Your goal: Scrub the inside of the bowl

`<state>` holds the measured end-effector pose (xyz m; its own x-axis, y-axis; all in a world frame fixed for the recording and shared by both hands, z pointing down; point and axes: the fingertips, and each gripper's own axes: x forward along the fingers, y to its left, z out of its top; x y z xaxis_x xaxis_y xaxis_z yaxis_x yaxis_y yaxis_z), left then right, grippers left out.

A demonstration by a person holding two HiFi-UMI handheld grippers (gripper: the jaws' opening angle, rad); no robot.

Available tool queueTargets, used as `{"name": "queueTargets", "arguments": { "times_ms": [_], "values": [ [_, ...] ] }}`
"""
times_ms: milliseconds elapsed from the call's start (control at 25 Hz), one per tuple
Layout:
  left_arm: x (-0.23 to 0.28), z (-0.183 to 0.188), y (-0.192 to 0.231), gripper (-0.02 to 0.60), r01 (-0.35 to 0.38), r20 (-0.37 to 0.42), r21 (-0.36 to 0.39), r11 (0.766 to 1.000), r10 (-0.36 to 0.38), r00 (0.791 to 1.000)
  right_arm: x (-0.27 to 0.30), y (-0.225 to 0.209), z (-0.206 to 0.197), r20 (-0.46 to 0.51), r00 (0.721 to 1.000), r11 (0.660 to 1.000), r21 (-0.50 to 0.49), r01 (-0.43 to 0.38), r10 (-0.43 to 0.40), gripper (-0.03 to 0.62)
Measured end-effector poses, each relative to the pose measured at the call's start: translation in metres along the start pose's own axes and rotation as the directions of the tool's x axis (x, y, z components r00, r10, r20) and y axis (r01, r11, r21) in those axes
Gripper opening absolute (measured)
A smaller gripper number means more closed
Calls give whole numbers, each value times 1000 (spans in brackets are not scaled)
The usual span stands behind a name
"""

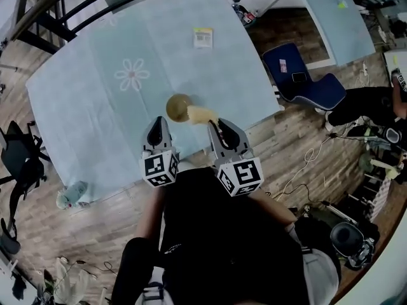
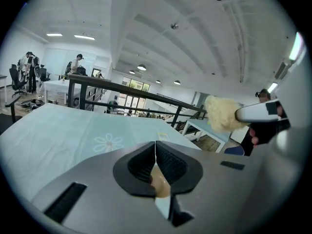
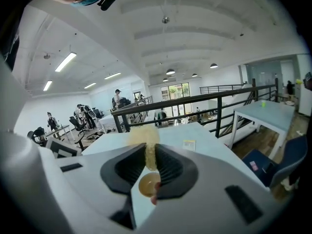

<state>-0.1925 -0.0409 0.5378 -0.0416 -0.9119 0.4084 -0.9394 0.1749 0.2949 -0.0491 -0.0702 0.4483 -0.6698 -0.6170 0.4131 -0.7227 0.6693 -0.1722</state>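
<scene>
A tan bowl (image 1: 178, 107) sits on the pale blue table (image 1: 95, 113) near its front edge. My right gripper (image 1: 214, 125) is shut on a yellowish fluffy sponge (image 1: 201, 114), which hangs just right of the bowl's rim. In the right gripper view the sponge (image 3: 145, 147) is pinched between the pads, with the bowl (image 3: 148, 183) showing below them. My left gripper (image 1: 161, 121) is shut beside the bowl's near left side, holding nothing that I can see. Its own view shows the jaws (image 2: 155, 152) closed together, the bowl (image 2: 160, 184) below them and the sponge (image 2: 222, 113) at right.
A yellow label (image 1: 203, 37) and a printed flower (image 1: 131, 75) mark the cloth farther back. A blue seat (image 1: 304, 81) and a second table (image 1: 334, 14) stand to the right, a black chair (image 1: 18, 157) at left. A railing runs behind the table.
</scene>
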Motion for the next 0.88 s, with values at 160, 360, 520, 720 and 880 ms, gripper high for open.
{"name": "queueTargets", "arguments": {
  "times_ms": [160, 360, 520, 720, 880],
  "values": [
    [26, -30, 14, 15, 53, -108, -9, 999, -53, 993, -4, 0, -8, -12, 998, 998, 16, 60, -60, 63],
    [54, -60, 22, 15, 76, -207, -25, 997, -80, 975, -1, -7, -5, -15, 994, 994, 21, 110, -109, 63],
    [67, -77, 27, 17, 95, -275, -65, 993, -110, 955, 1, -9, -6, -32, 990, 990, 22, 136, -136, 63],
    [79, -98, 37, 17, 83, -345, -126, 989, -122, 931, 1, -14, -12, -64, 985, 986, 33, 165, -163, 63],
    [82, -111, 38, 30, 91, -396, -193, 977, -162, 904, -1, -15, -16, -80, 982, 983, 39, 177, -174, 63]
  ]
}}
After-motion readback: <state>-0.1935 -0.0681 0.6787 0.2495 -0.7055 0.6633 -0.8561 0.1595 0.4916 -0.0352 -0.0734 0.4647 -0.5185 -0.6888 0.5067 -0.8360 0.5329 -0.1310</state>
